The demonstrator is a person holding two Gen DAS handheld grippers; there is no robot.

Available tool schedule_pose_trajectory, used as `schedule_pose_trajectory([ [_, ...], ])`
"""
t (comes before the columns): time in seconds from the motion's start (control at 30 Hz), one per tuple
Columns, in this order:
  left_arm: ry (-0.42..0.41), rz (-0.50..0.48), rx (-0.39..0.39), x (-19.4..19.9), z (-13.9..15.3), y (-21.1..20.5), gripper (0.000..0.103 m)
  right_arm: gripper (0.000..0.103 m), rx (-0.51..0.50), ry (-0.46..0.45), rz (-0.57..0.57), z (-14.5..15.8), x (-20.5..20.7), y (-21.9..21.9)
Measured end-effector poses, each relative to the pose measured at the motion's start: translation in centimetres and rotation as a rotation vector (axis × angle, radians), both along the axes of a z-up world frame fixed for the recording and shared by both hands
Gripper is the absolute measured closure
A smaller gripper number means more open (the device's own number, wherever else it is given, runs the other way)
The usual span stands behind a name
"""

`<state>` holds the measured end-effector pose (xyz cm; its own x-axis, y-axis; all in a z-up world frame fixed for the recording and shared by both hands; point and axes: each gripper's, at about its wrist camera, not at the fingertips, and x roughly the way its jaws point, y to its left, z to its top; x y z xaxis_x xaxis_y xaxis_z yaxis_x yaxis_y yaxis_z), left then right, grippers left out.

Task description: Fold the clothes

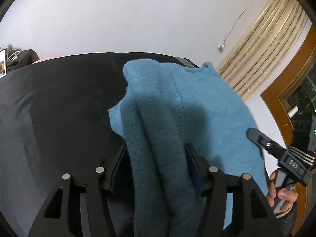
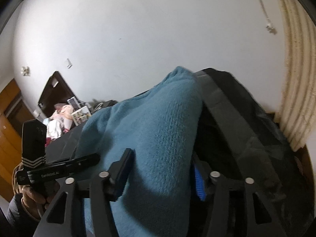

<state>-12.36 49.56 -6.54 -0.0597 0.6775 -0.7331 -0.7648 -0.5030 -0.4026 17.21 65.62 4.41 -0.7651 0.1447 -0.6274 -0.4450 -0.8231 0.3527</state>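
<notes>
The left gripper (image 1: 156, 164) has its fingers closed on a bunched fold of the blue fleece garment (image 1: 183, 106), which drapes over the black-covered tabletop (image 1: 59, 102). The right gripper (image 2: 162, 169) likewise clamps a thick fold of the same garment (image 2: 158, 122) between its fingers (image 2: 122, 169). In the left wrist view, the right gripper (image 1: 254, 136) meets the garment's right edge, near a beige curtain (image 1: 262, 45).

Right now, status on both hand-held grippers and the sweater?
Left hand-held gripper shut on sweater. Right hand-held gripper shut on sweater too. Sweater bunched, lifted over black cloth. Nothing in the way.
</notes>
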Motion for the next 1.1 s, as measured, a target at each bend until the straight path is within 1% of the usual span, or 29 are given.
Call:
schedule_pose_trajectory([
  [0.07, 0.003, 0.002, -0.004, 0.4, 0.4, -0.2, 0.037, 0.042, 0.047, -0.028, -0.005, 0.1, 0.5, -1.1],
  [0.1, 0.018, 0.004, -0.005, 0.6, 0.9, -0.5, 0.037, 0.042, 0.071, -0.042, -0.008, 0.2, 0.8, -1.6],
  [0.2, 0.085, 0.003, 0.004, 1.8, 2.4, -0.9, 0.036, 0.041, 0.142, -0.084, -0.016, 0.4, 1.6, -3.2],
  [0.3, 0.146, -0.004, 0.047, 3.2, 4.4, -2.3, 0.034, 0.041, 0.213, -0.125, -0.023, 0.6, 2.5, -4.8],
  [0.37, 0.192, -0.025, 0.082, 4.6, 5.6, -2.1, 0.032, 0.041, 0.261, -0.153, -0.029, 0.7, 3.0, -5.9],
  [0.4, 0.215, -0.040, 0.085, 5.3, 6.0, -1.7, 0.032, 0.041, 0.284, -0.167, -0.031, 0.8, 3.3, -6.4],
  [0.5, 0.298, -0.114, 0.061, 7.8, 5.8, -0.5, 0.032, 0.041, 0.355, -0.209, -0.039, 1.0, 4.1, -8.1],
  [0.53, 0.308, -0.125, 0.045, 8.2, 5.4, -0.2, 0.032, 0.041, 0.379, -0.223, -0.042, 1.0, 4.4, -8.6],
  [0.67, 0.312, -0.134, -0.038, 8.4, 2.2, 0.7, 0.032, 0.041, 0.424, -0.293, -0.009, -0.7, 4.0, -10.5],
  [0.73, 0.304, -0.127, -0.059, 7.8, 1.1, 0.4, 0.032, 0.041, 0.441, -0.321, 0.005, -1.6, 3.8, -11.2],
  [0.83, 0.267, -0.128, -0.034, 6.9, 0.6, -0.9, 0.032, 0.041, 0.431, -0.308, -0.002, -2.1, 4.3, -11.4],
  [0.9, 0.276, -0.131, -0.033, 7.0, 0.5, -1.8, 0.033, 0.041, 0.421, -0.306, -0.003, -2.3, 4.5, -11.3],
  [0.97, 0.284, -0.130, -0.029, 7.4, 0.3, -1.7, 0.033, 0.041, 0.423, -0.309, -0.002, -2.3, 4.5, -11.4],
  [1.1, 0.273, -0.127, -0.003, 7.2, -0.5, -1.6, 0.033, 0.041, 0.414, -0.310, -0.002, -2.4, 4.5, -11.2],
])
